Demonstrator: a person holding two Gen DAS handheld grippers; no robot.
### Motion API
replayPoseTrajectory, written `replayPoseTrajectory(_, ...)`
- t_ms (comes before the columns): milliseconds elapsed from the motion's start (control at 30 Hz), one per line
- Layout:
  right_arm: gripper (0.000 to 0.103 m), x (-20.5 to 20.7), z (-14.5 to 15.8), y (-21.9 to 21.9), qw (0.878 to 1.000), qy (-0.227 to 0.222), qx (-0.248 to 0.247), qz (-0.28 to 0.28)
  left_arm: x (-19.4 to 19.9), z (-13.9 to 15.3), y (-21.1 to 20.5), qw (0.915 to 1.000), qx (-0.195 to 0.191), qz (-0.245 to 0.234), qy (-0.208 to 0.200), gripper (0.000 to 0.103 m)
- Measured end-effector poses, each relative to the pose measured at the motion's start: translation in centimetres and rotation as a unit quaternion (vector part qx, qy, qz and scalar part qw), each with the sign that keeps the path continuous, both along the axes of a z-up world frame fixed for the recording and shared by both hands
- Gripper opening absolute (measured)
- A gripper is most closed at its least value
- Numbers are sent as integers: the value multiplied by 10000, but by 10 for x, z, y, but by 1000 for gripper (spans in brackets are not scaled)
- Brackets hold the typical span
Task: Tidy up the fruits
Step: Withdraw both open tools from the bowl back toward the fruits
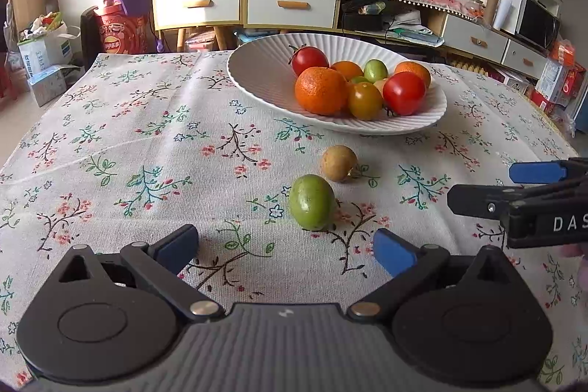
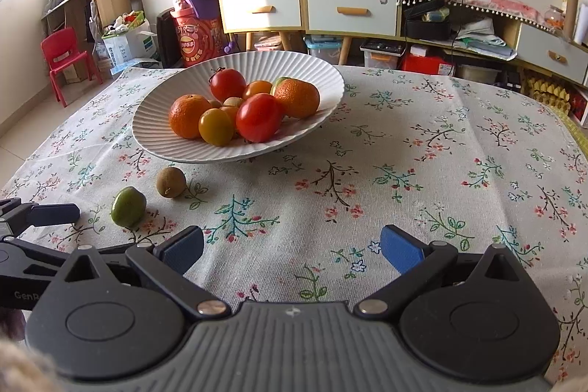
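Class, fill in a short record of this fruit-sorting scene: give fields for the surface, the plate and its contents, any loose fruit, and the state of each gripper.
surface: floral tablecloth
plate: white ribbed plate, holding oranges and tomatoes
loose fruit: green fruit and brown fruit, on the cloth, in front of the plate
left gripper: jaws open, empty, nearest the green fruit
right gripper: jaws open, empty, over bare cloth

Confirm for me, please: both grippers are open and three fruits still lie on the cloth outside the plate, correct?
Not quite: only two fruits lie outside the plate, a green one and a brown one, as the left wrist view shows. Both grippers, left and right, are open.
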State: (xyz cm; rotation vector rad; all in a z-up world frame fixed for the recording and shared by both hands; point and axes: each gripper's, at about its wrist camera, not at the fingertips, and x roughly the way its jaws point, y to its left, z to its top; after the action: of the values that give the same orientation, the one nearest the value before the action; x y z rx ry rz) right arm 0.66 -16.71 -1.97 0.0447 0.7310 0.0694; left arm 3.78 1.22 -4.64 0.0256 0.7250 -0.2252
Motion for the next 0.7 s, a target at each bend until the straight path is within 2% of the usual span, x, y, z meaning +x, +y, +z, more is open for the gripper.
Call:
replayPoseTrajectory(33,102,0,-1,0,10000,11,3,10,0,0,0,10000,-58,0,-43,103)
replayPoseTrajectory(133,102,3,-2,0,10000,19,-7,54,0,1,-3,9997,-158,-64,-145,94)
replayPoseTrajectory(333,102,6,-3,0,10000,50,7,73,5,4,-7,9991,-326,-224,-182,68)
replayPoseTrajectory(433,102,7,-4,1,10000,51,5,83,5,5,-7,9990,-335,-239,-190,51)
replayPoseTrajectory(500,102,7,-4,1,10000,51,14,84,6,6,-7,9990,-346,-217,-160,36)
replayPoseTrajectory(533,102,7,-4,1,10000,52,18,83,6,7,-6,9991,-338,-213,-131,33)
replayPoseTrajectory(700,102,10,-3,7,9999,-4,23,160,5,12,-5,9995,-251,-194,-59,33)
